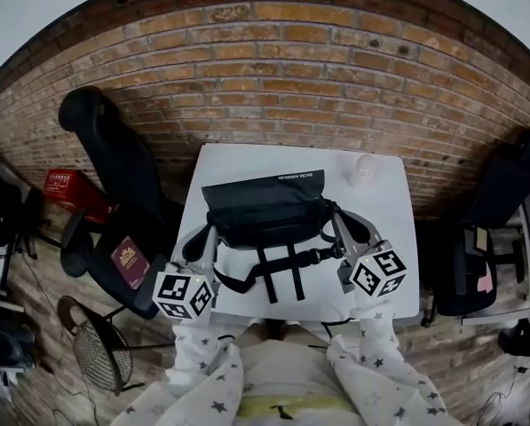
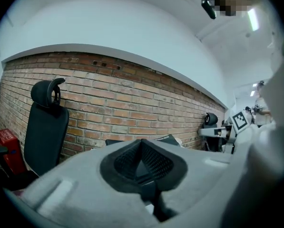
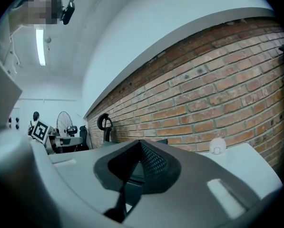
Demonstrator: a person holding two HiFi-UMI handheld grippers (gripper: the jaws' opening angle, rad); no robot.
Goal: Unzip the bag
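Nearest the person, two star-printed sleeves [image 1: 202, 366] are reaching forward, each one carrying a gripper. The left gripper [image 2: 141, 147] is hovering at the bag's near left corner and the right gripper [image 3: 141, 150] at its near right corner. Both are pointing about level towards the wall. Each gripper's jaws are pressing together pad to pad, and I am seeing nothing between them.

Between the grippers, the black bag [image 1: 265, 207] is lying flat in the middle of the white table [image 1: 393, 242]. Its dark straps [image 1: 278, 273] are trailing off its near edge towards the person.

I am not making out the zip from above, so whether it is running closed or open is not showing.

The bag is looking like soft, light fabric with little stiffness. I judge it would be slumping and sliding on the smooth table under any tug. The zip pull would be the place to pinch, small and thin as it likely is. The cloth by the zip's end is where a second grip would be steadying it.

By count there are one bag, two grippers and one table. Beyond the bag's far right corner, one small pale round thing [image 1: 364, 169] is sitting on the table. Behind the bag the brick wall [image 1: 273, 69] is running across. One black chair [image 1: 100, 145] is standing to the bag's left and another [image 1: 504, 189] to its right.
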